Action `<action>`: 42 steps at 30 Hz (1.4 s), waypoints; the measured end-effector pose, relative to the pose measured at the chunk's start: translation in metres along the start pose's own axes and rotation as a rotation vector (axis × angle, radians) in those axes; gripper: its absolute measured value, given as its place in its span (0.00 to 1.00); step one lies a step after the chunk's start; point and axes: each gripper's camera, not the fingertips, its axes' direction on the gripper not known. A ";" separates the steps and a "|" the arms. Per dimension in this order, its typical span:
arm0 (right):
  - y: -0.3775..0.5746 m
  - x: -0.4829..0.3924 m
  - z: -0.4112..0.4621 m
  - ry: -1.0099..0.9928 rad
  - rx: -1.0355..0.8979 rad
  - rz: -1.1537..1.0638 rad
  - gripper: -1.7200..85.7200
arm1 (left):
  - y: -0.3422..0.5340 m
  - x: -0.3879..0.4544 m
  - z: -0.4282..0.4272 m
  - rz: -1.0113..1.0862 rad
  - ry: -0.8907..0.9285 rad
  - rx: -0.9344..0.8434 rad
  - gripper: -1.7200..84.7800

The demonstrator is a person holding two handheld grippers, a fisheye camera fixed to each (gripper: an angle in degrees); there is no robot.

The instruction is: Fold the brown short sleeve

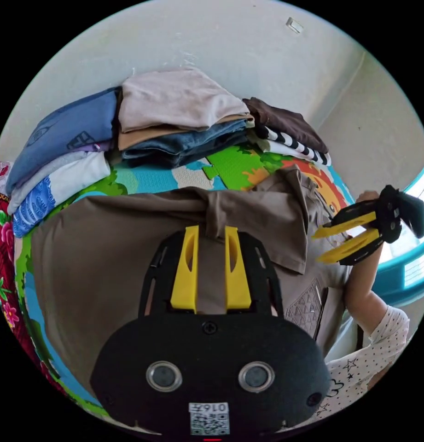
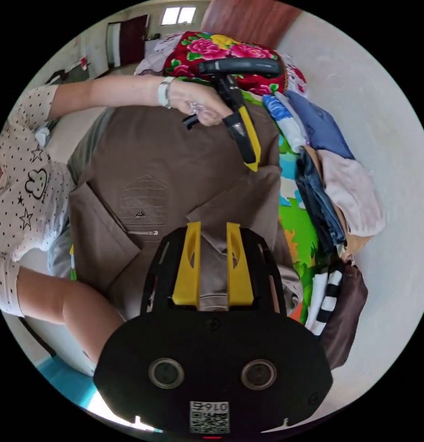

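The brown short sleeve shirt (image 1: 110, 258) lies spread on a colourful play mat (image 1: 235, 168), which serves as the landmark here. The left tool (image 1: 211, 230) has its yellow jaws standing a little apart over a bunched fold of the shirt's upper edge; whether they press the cloth cannot be told. In the right gripper view, the right tool (image 2: 211, 228) hovers with jaws likewise parted over the shirt's collar area, cloth showing between them, grip uncertain. The same view shows the left tool held in a hand (image 2: 198, 103), tip down on the shirt. At the mat's far edge, against the wall (image 1: 230, 50), sit stacks of folded clothes (image 1: 175, 115). A red floral blanket (image 2: 221, 50) lies beside the mat.
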 end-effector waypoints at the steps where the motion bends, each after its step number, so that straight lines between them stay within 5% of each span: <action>1: -0.002 -0.002 0.003 -0.013 -0.006 -0.025 0.12 | -0.003 -0.003 0.001 -0.003 0.019 -0.012 0.12; 5: -0.016 -0.010 0.027 -0.102 -0.059 -0.124 0.12 | -0.022 -0.021 0.007 -0.028 0.082 -0.041 0.10; 10: -0.005 0.013 0.021 -0.085 -0.008 0.080 0.04 | -0.051 -0.035 -0.009 0.008 0.138 -0.027 0.02; 13: 0.009 0.029 0.006 0.150 0.060 0.297 0.03 | -0.081 -0.047 -0.033 -0.009 0.187 0.030 0.01; 18: 0.029 0.051 -0.014 0.820 0.098 0.734 0.02 | -0.141 -0.076 -0.069 -0.095 0.306 0.181 0.01; 23: 0.042 0.052 -0.019 1.015 0.221 0.869 0.02 | -0.180 -0.097 -0.070 -0.165 0.420 0.241 0.01; 29: 0.040 0.045 -0.021 1.140 0.314 0.759 0.02 | -0.188 -0.121 -0.079 -0.170 0.471 0.301 0.01; 34: 0.038 0.059 -0.026 0.788 0.097 0.591 0.02 | -0.182 -0.149 -0.082 -0.148 0.497 0.234 0.01; 39: 0.066 0.078 -0.007 0.033 0.009 0.355 0.03 | -0.179 -0.174 -0.075 -0.111 0.475 0.072 0.01; 42: 0.104 0.104 -0.015 0.031 0.060 0.467 0.05 | -0.182 -0.183 -0.072 -0.082 0.430 -0.051 0.03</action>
